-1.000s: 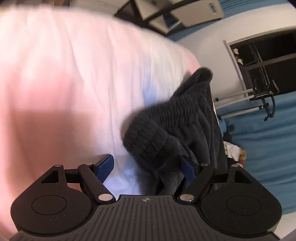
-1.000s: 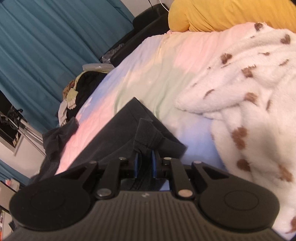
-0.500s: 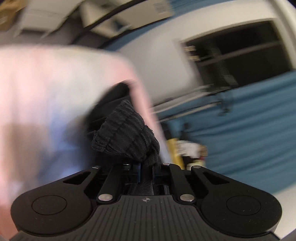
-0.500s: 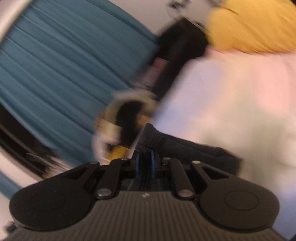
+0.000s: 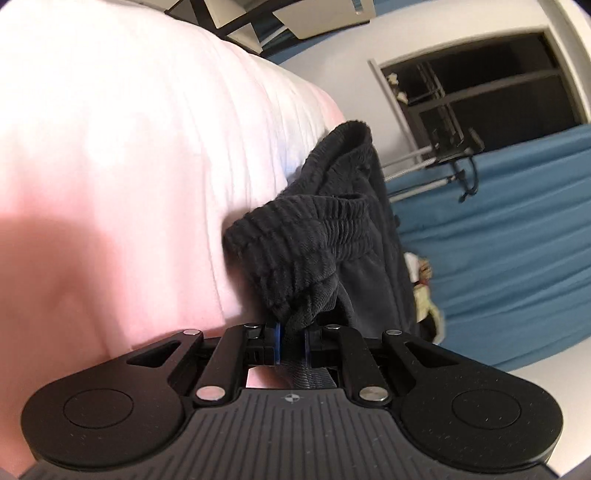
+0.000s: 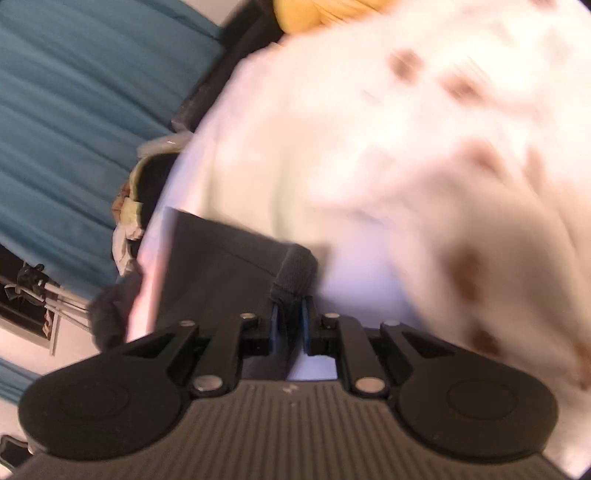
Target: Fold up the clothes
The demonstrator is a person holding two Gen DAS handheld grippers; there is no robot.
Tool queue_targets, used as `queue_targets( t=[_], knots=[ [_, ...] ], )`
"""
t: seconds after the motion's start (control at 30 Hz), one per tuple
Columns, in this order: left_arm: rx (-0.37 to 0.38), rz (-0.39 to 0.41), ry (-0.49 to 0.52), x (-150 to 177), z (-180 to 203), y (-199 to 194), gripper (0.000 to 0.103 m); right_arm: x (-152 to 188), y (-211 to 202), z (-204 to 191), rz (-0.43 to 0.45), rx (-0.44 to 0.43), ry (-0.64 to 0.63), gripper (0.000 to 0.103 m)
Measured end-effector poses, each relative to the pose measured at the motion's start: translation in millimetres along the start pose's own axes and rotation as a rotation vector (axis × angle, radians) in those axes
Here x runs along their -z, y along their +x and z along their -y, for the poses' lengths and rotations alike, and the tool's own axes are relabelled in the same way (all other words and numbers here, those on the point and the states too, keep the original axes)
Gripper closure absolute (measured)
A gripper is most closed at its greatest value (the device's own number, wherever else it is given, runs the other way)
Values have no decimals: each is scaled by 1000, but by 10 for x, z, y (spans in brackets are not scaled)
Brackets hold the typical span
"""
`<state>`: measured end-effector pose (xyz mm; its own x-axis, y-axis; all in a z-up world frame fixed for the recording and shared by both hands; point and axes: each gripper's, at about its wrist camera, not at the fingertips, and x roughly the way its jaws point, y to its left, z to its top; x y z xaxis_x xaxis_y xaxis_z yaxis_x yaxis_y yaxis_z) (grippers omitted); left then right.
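A black garment with a ribbed elastic band lies bunched at the edge of a bed covered by a pale pink sheet. My left gripper is shut on the ribbed band. In the right wrist view the same black garment lies flat on the sheet, and my right gripper is shut on a ribbed corner of it. The right wrist view is blurred by motion.
A white fluffy blanket with brown spots covers the bed to the right. A yellow pillow lies at the far end. Blue curtains hang beside the bed, with a pile of clothes on the floor and a metal rack.
My left gripper was open beside the ribbed band and has shut on it. Both grippers swung away and back with the garment; the right one stays shut on its corner.
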<state>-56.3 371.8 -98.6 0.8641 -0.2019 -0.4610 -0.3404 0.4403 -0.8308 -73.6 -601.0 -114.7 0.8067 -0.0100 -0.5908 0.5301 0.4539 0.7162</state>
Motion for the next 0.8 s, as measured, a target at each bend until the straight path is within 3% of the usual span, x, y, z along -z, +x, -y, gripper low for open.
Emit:
queue_targets(
  t=[0.3,0.5,0.63,0.73,0.8],
  knots=[
    [-12,13,-14,25,-5,66,88,-25,-31,-236,34,-20,-92,91],
    [-50,33,-26,-15,177,77,89,-59,126,-225,5,34,-34,92],
    [-26,93,18,-270,866,146,90,-252,234,-1112,34,-56,-127,97],
    [29,122,80,-492,1577,217,90,-439,169,-2124,97,-207,-199,98],
    [68,158,132,-594,1940,202,90,-515,-86,-2668,182,-343,-249,98]
  ],
)
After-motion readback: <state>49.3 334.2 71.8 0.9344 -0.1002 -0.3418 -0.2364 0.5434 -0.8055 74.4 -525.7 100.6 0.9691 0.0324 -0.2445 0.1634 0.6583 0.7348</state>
